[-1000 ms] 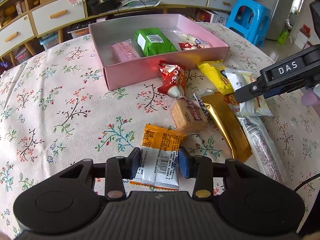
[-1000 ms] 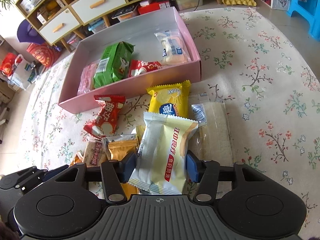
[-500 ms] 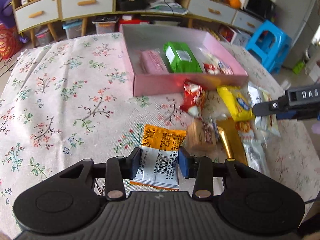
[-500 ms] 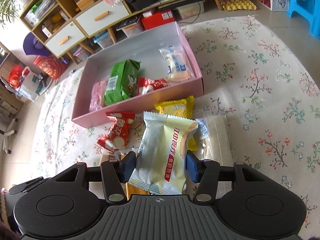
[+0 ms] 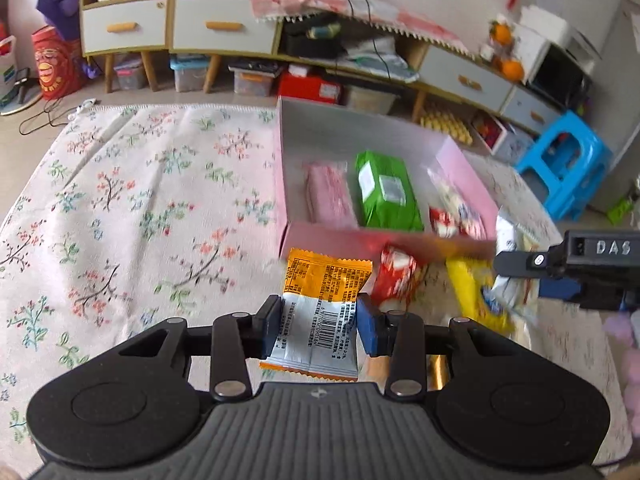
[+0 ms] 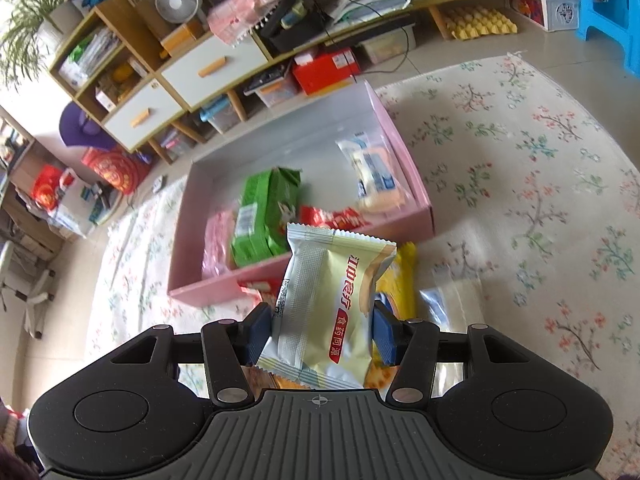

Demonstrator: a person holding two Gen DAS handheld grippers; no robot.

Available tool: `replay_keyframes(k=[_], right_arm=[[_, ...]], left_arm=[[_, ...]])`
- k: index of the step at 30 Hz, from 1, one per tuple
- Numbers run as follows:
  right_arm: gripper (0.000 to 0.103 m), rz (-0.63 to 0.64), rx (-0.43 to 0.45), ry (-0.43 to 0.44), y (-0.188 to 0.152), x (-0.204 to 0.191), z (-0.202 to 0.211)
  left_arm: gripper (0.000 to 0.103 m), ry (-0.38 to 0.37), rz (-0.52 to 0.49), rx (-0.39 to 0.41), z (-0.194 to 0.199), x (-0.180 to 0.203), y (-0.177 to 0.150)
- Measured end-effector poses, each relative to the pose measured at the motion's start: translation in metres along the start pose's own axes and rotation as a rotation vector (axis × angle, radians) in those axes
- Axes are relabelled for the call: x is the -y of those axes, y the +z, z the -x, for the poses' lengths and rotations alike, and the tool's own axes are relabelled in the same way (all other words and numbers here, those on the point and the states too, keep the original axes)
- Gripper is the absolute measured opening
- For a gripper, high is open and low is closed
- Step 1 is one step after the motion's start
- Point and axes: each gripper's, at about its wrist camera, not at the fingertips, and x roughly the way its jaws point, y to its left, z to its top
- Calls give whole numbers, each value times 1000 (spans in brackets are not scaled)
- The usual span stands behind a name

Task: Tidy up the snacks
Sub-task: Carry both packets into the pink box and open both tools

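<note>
Left wrist view: left gripper is clamped on an orange-and-white packet, long axis pointing away from the fingers. The pink box lies ahead, its near wall just beyond the packet's far end. Right gripper is closed on a pale cream packet, held clear of the floral cloth; the box lies ahead and slightly left. Neither hand seems clearly nearer.

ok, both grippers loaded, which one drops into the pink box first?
Right, probably. Its cream packet already overlaps the pink box near wall; the left gripper holds its orange packet short of it.
</note>
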Motion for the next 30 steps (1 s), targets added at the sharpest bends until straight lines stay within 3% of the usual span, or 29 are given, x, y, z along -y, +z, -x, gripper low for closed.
replay_keyframes(k=[12,18,23,30], right_arm=[[52,8,72,65,39,5,-29],[52,26,105,127,63,9,-43],[52,97,98,120,80,3,-64],[52,136,70,155,87,7,-92]], left_arm=[[37,55,46,125,-17,16,18],[37,64,2,108,-39,20,44],[37,75,-64,104,-57,29,68],[37,88,-57,90,-82,28,86]])
